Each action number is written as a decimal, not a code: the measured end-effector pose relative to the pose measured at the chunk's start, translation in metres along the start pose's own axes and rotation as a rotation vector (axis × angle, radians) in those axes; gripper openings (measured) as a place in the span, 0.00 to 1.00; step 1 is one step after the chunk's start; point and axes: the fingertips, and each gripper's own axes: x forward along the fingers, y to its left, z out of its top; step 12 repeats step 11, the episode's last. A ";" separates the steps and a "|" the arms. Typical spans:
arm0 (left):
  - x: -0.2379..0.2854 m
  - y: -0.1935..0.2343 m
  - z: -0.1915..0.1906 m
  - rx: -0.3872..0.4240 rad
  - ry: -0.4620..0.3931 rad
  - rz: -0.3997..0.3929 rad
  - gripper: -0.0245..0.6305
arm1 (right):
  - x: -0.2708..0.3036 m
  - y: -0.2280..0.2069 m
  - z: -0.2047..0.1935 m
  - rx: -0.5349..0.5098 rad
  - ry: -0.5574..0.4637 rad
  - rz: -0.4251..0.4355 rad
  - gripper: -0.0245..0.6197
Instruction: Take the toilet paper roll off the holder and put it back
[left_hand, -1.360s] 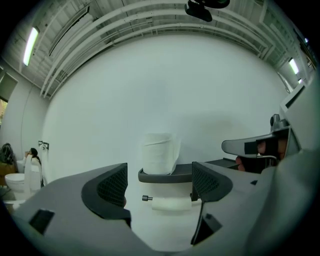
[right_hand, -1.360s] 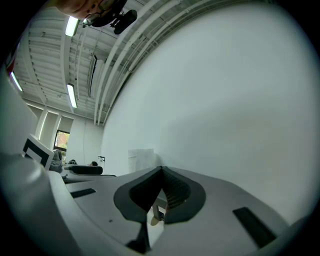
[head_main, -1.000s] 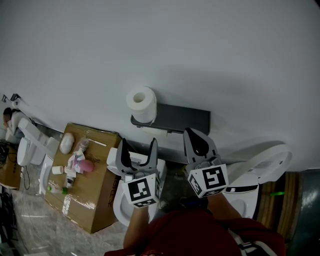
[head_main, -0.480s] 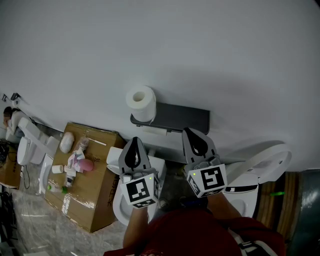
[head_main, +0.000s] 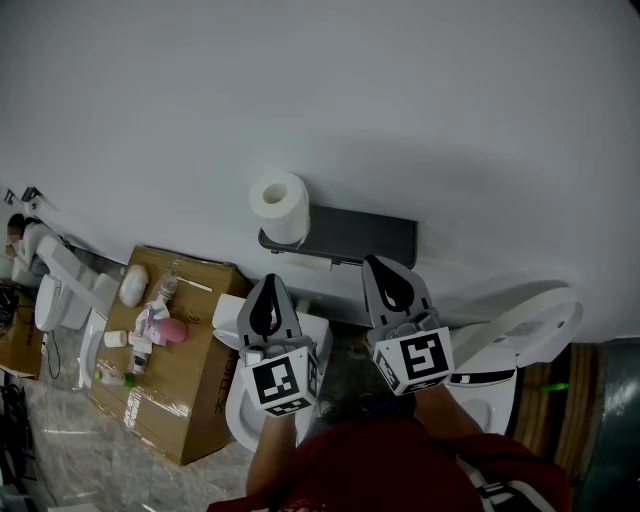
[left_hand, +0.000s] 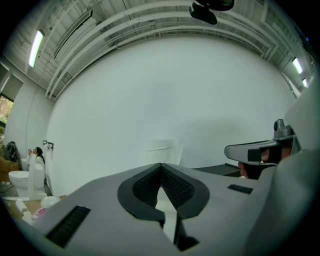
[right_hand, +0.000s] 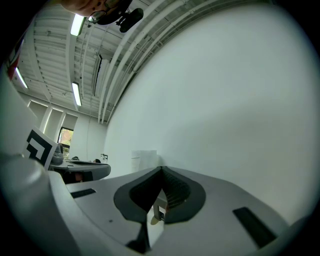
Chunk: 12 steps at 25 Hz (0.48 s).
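Note:
A white toilet paper roll (head_main: 280, 207) sits at the left end of a dark wall holder (head_main: 350, 237) on the pale wall. It also shows faintly as the roll (left_hand: 162, 149) and the roll (right_hand: 144, 159) ahead of each gripper. My left gripper (head_main: 268, 285) hangs below the roll, apart from it, its jaws just closed together with nothing between them. My right gripper (head_main: 385, 268) is shut and empty, its tip just below the holder's right half. In the gripper views the left gripper (left_hand: 161, 166) and the right gripper (right_hand: 161, 169) both point level at the wall.
A cardboard box (head_main: 170, 350) with bottles and small items stands at the lower left. A white toilet (head_main: 515, 345) is at the right, another white fixture (head_main: 60, 290) at the far left. A person (head_main: 20, 245) sits far left.
The left gripper's jaws went from wide open to shut. Neither hand has shifted; the roll stays on the holder.

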 end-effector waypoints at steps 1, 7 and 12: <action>0.000 0.000 -0.001 0.000 0.002 0.000 0.06 | 0.000 0.000 0.000 0.002 0.000 0.001 0.05; -0.001 -0.001 0.000 0.000 0.005 0.005 0.06 | -0.001 0.000 0.000 0.010 0.002 -0.002 0.05; 0.000 -0.004 0.000 0.000 0.007 0.003 0.06 | 0.000 -0.001 -0.001 -0.002 0.004 0.006 0.05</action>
